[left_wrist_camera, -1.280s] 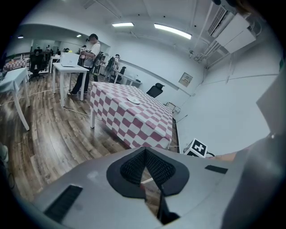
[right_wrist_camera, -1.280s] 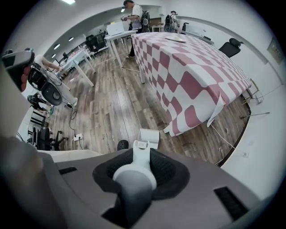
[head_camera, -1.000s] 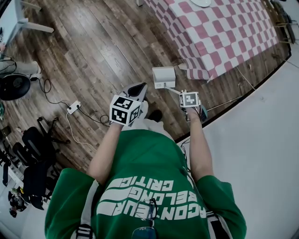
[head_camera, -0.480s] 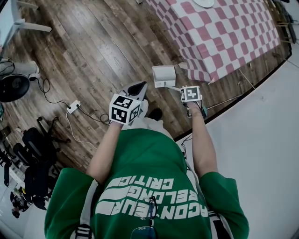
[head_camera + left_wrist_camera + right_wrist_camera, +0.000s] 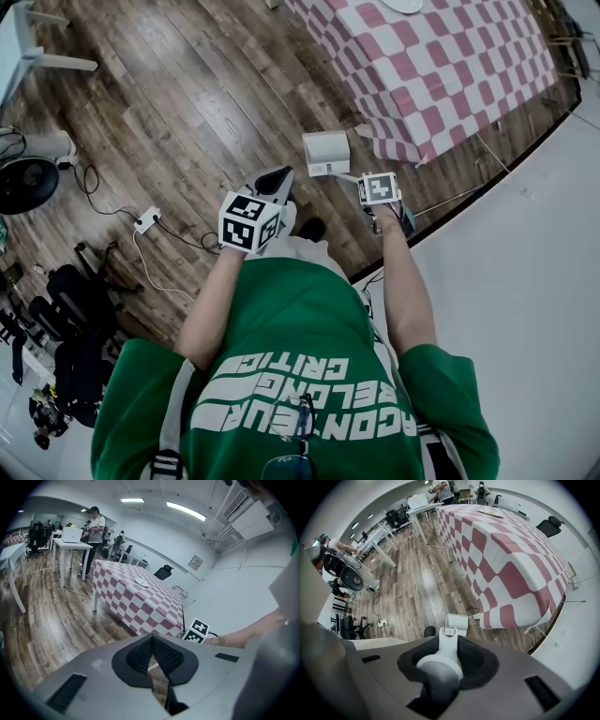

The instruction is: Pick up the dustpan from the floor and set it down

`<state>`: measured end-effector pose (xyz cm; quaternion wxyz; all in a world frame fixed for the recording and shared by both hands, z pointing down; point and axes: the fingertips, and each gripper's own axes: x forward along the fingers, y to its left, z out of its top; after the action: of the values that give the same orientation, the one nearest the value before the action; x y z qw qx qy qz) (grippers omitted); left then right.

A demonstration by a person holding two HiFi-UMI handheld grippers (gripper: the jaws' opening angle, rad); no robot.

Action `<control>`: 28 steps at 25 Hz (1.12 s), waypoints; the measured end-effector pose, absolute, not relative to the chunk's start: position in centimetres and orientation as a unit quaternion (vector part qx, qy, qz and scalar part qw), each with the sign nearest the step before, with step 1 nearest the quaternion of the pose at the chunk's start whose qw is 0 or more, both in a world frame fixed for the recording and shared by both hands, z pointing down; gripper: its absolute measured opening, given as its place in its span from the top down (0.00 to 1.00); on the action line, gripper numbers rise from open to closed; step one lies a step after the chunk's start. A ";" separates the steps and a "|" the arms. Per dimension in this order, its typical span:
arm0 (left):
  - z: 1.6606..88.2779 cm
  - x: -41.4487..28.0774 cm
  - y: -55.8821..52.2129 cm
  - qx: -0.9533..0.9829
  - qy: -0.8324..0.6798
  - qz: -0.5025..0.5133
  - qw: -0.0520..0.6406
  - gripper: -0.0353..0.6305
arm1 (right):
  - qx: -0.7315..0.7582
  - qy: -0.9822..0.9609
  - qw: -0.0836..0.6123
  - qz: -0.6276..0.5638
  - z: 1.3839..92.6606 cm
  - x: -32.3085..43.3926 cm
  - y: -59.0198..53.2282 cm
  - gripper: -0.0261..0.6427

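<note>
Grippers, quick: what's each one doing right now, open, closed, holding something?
Left gripper: closed, nothing between its jaws.
Right gripper: closed on the handle of the white dustpan.

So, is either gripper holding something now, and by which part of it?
The right gripper holds the dustpan by its white handle, jaws closed on it. The left gripper is shut on nothing.

dustpan [image 5: 327, 153] at the table [image 5: 450, 66] corner, handle mostly hidden under the right gripper [image 5: 449, 660] cube, plate [image 5: 405, 5] on the table cut by the top edge, people [image 5: 96, 524] beyond the table too small to make out
</note>
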<state>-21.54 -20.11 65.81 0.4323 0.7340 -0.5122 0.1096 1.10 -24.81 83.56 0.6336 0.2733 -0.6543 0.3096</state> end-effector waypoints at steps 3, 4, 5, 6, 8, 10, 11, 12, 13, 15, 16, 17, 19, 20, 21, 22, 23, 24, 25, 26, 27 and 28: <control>65.7 -21.5 -20.1 0.736 -0.510 0.109 0.431 0.96 | 0.274 -0.649 0.639 0.308 83.5 1.4 -24.6 0.79; 65.7 -21.5 -20.1 0.738 -0.510 0.108 0.429 0.96 | 0.275 -0.646 0.643 0.306 83.5 1.6 -24.7 0.79; 65.6 -21.4 -20.1 0.739 -0.508 0.108 0.428 0.96 | 0.275 -0.647 0.642 0.306 83.6 1.6 -24.7 0.79; 65.5 -21.3 -20.1 0.741 -0.506 0.108 0.427 0.96 | 0.273 -0.648 0.639 0.311 83.6 1.5 -24.6 0.79; 65.1 -21.2 -20.1 0.745 -0.503 0.107 0.424 0.96 | 0.265 -0.645 0.635 0.331 83.6 1.5 -23.8 0.79; 64.8 -21.3 -20.0 0.749 -0.501 0.107 0.421 0.96 | 0.258 -0.641 0.629 0.356 83.6 1.7 -22.8 0.77; 64.7 -21.3 -20.1 0.750 -0.500 0.108 0.418 0.96 | 0.259 -0.641 0.626 0.362 83.6 1.9 -22.4 0.76; 64.5 -21.3 -20.2 0.752 -0.500 0.109 0.416 0.96 | 0.264 -0.641 0.623 0.363 83.6 2.1 -22.2 0.75; 64.3 -21.3 -20.2 0.753 -0.500 0.109 0.413 0.96 | 0.272 -0.643 0.619 0.361 83.5 2.4 -22.1 0.74; 63.9 -21.2 -20.2 0.757 -0.499 0.111 0.406 0.96 | 0.291 -0.649 0.606 0.356 83.0 2.6 -22.1 0.73; 63.6 -21.0 -20.1 0.759 -0.498 0.111 0.403 0.96 | 0.298 -0.654 0.597 0.356 82.6 2.6 -22.0 0.73; 63.3 -20.8 -19.9 0.761 -0.497 0.112 0.401 0.96 | 0.303 -0.659 0.589 0.357 82.2 2.6 -21.8 0.73; 62.9 -20.3 -19.6 0.765 -0.496 0.113 0.396 0.96 | 0.311 -0.668 0.575 0.356 81.3 2.6 -21.6 0.73; 62.7 -20.1 -19.4 0.767 -0.495 0.114 0.393 0.96 | 0.316 -0.673 0.569 0.352 80.8 2.6 -21.5 0.73; 62.5 -19.8 -19.3 0.768 -0.494 0.115 0.390 0.96 | 0.322 -0.679 0.561 0.348 80.1 2.6 -21.6 0.73; 62.4 -19.6 -19.1 0.770 -0.493 0.115 0.388 0.96 | 0.329 -0.685 0.552 0.343 79.4 2.7 -21.8 0.72; 62.2 -19.3 -19.0 0.771 -0.493 0.115 0.386 0.96 | 0.338 -0.693 0.541 0.337 78.5 2.8 -22.0 0.72; 62.1 -18.9 -18.8 0.773 -0.492 0.116 0.384 0.96 | 0.347 -0.700 0.530 0.330 77.6 3.0 -22.2 0.72; 61.9 -18.6 -18.6 0.775 -0.491 0.116 0.381 0.96 | 0.356 -0.709 0.517 0.322 76.5 3.2 -22.4 0.72; 61.8 -18.2 -18.5 0.776 -0.491 0.116 0.378 0.96 | 0.365 -0.717 0.504 0.315 75.5 3.4 -22.6 0.72; 61.7 -17.7 -18.3 0.778 -0.490 0.116 0.376 0.96 | 0.372 -0.725 0.490 0.309 74.4 3.7 -22.8 0.72; 61.6 -17.1 -18.1 0.779 -0.490 0.117 0.374 0.96 | 0.379 -0.734 0.475 0.303 73.4 4.1 -22.8 0.72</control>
<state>-17.12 -18.11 61.63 0.3736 0.7792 -0.4896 0.1168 4.07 -22.78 73.37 0.4749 0.3789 -0.7341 0.3032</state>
